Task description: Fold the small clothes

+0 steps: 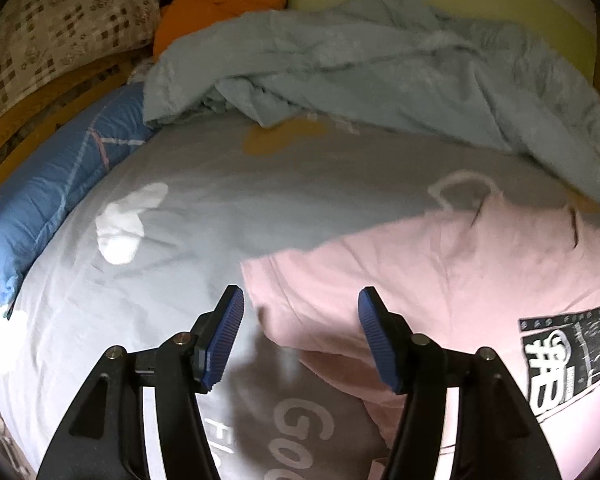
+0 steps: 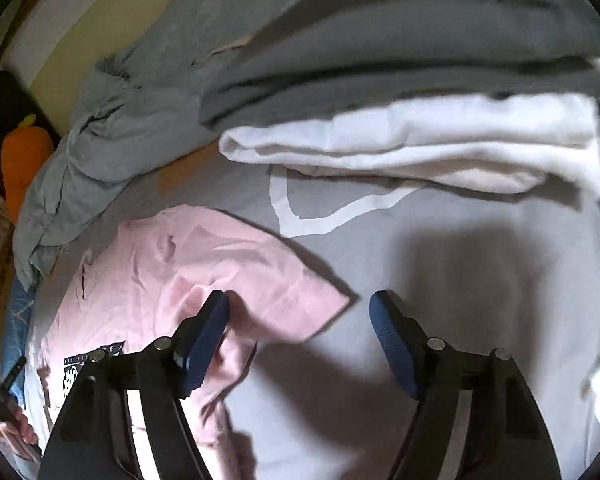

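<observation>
The pink T-shirt [image 1: 460, 272] lies spread on the grey bed sheet [image 1: 203, 208]. Left gripper [image 1: 301, 336] and right gripper [image 2: 299, 340] hover over its sleeves, jaws apart and empty. Closing too deep could pinch the sheet too and drag the shirt askew.

We are in a home bedroom: a bed [image 1: 219, 184] under a printed grey sheet, a blue pillow [image 1: 55, 176] at its left edge, a rumpled quilt [image 1: 380, 68], and folded clothes [image 2: 412, 136] stacked.
</observation>
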Tool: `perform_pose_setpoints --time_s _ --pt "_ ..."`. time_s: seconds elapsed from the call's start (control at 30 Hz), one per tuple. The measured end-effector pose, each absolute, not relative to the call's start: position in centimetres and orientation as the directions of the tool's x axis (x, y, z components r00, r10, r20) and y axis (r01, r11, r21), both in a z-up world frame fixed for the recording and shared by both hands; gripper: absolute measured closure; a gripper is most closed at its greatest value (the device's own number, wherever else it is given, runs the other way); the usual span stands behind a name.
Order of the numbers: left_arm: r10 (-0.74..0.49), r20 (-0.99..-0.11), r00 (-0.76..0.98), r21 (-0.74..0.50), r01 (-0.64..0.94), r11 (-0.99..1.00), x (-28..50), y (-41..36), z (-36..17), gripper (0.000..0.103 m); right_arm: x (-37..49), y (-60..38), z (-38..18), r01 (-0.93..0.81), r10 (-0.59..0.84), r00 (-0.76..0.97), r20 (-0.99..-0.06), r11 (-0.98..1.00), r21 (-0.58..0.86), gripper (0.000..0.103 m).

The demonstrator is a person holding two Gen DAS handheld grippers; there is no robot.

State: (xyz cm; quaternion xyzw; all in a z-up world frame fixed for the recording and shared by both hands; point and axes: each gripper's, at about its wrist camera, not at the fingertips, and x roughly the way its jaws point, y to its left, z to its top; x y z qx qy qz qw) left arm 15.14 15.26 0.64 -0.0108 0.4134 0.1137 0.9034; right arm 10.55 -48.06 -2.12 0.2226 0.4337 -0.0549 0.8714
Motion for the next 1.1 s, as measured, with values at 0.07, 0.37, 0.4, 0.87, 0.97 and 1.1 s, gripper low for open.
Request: perform_pose_setpoints --time_s 0.07,0.37,0.4,0.87,0.97,1.1 --pt "0.207 -0.758 0.619 0.075 -0.233 0.97 15.5 15.5 0.0 0.044 11.3 -47.3 -2.0 0.268 0.03 0.617 -0.787 0.932 0.246 0.079" --pt "0.225 -0.801 0.555 0.045 -0.318 0.947 16.0 18.7 -1.9 0.044 10.9 -48.3 -1.7 0.418 -0.284 0.554 -0.783 0.908 -0.033 0.103" --pt "0.215 -0.809 0.547 0.033 -0.323 0.946 16.0 18.9 -2.1 0.044 10.6 -48.4 -1.4 0.417 -0.277 0.565 -0.777 0.909 -0.02 0.103" --pt "0.157 -0.829 0.537 -0.076 -0.385 0.92 17.2 20.4 -3.9 0.068 7.0 -43.8 3.6 0.309 -0.236 0.705 -0.669 0.951 -0.01 0.103" --pt "0.099 -0.799 0.593 -0.09 -0.28 0.956 17.6 19.4 -2.5 0.1 7.8 -41.8 3.5 0.278 -0.207 0.703 -0.68 0.961 -0.006 0.103" --pt "0.065 -0.718 0.693 -0.101 -0.196 0.975 16.4 17.6 0.4 0.1 8.0 -39.4 3.8 0.227 -0.177 0.709 -0.683 0.974 -0.016 0.103"
